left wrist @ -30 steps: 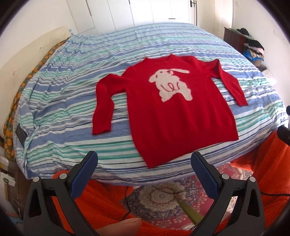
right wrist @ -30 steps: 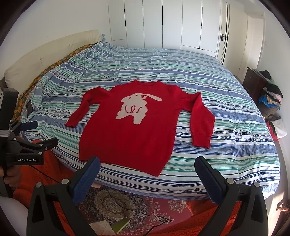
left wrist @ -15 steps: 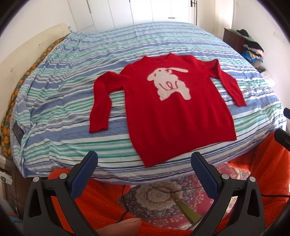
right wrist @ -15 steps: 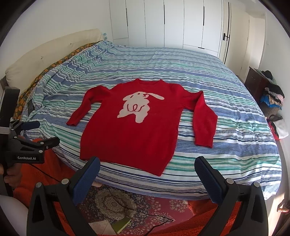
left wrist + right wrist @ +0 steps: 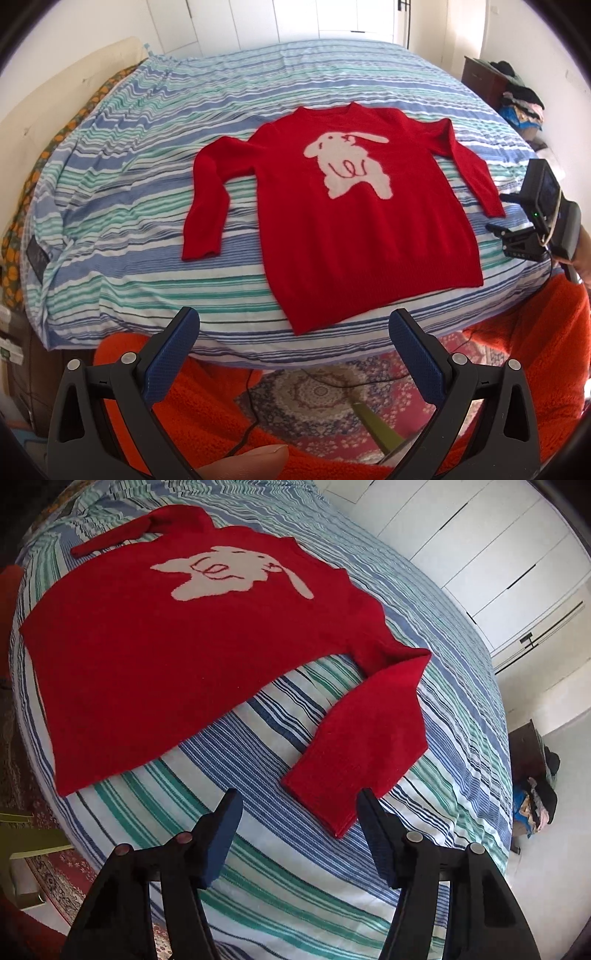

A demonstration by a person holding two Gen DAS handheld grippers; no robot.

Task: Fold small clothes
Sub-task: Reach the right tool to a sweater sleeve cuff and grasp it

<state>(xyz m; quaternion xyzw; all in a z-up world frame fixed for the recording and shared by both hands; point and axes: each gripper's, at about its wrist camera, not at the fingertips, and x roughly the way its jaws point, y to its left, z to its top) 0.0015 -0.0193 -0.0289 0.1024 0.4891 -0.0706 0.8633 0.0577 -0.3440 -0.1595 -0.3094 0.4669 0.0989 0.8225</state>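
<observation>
Right tongs (image 5: 299, 814) closing near sweater cuff (image 5: 325, 801).

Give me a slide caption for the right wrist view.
Right gripper, jaws closing, nears the cuff of a red knitted sweater on a striped bedspread.

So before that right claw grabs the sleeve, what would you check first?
1. Sweater flat on the bed: ok.
2. Right gripper lined up with the sleeve cuff: ok.
3. Cuff between its pads: not ok; jaws are closing just short of it.
4. Other sleeve lies clear: ok.
5. Left gripper open and empty: ok.
</observation>
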